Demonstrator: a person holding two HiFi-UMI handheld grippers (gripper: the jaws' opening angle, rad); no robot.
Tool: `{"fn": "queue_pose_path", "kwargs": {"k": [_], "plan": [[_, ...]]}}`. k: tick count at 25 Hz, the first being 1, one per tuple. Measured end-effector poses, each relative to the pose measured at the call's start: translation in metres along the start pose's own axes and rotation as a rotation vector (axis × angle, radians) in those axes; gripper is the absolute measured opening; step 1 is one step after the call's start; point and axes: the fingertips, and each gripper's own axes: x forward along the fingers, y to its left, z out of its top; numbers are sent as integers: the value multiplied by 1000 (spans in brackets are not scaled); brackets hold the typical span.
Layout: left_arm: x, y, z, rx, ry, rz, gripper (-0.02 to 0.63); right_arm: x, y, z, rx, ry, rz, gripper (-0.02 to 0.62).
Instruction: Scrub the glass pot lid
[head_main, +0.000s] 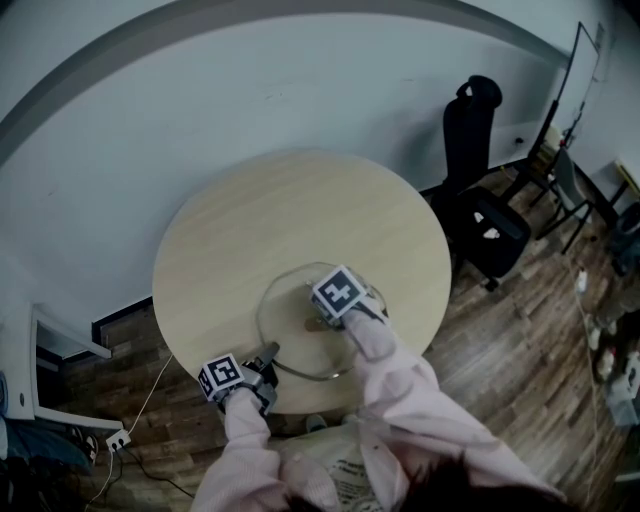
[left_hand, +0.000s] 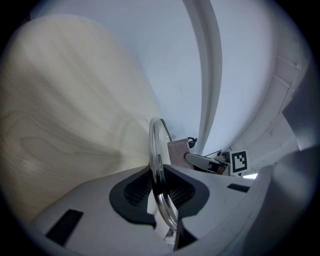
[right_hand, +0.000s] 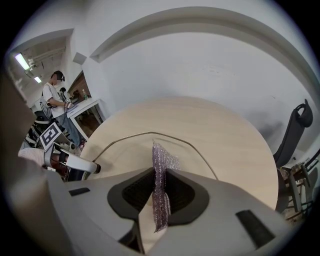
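Observation:
A glass pot lid (head_main: 290, 325) with a metal rim lies on the round wooden table (head_main: 300, 220), near its front edge. My left gripper (head_main: 268, 354) is shut on the lid's near-left rim; in the left gripper view the metal rim (left_hand: 156, 150) runs upright between the pads (left_hand: 137, 192). My right gripper (head_main: 325, 312) hangs over the middle of the lid, pointing steeply down. It is shut on a purple-grey scrub pad (right_hand: 161, 170), which stands on edge between its jaws and reaches down toward the glass. The lid's rim (right_hand: 150, 134) curves just beyond the pad.
A black office chair (head_main: 480, 200) stands right of the table. A white shelf (head_main: 60, 350) and a power strip (head_main: 118, 438) sit on the wood floor at the left. A person (right_hand: 52, 95) stands far off by a counter. The white wall curves behind the table.

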Motion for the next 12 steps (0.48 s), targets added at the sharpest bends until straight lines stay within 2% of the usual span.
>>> {"fn": "queue_pose_path", "kwargs": {"k": [3,6,9,12], "plan": [[0,0,0,-2,1,-5,60,-1,-5,-7,-5,41,-46,78],[0,1,2,-5,3,-9,60,3,3,-1,-11,22,-25,78],[0,0,3,-2,6,-9,60,2,2,-5,-15,54,-58,78],[-1,1,3,1,7,-4,60,8,24,7,-14,-5,34,78]]}}
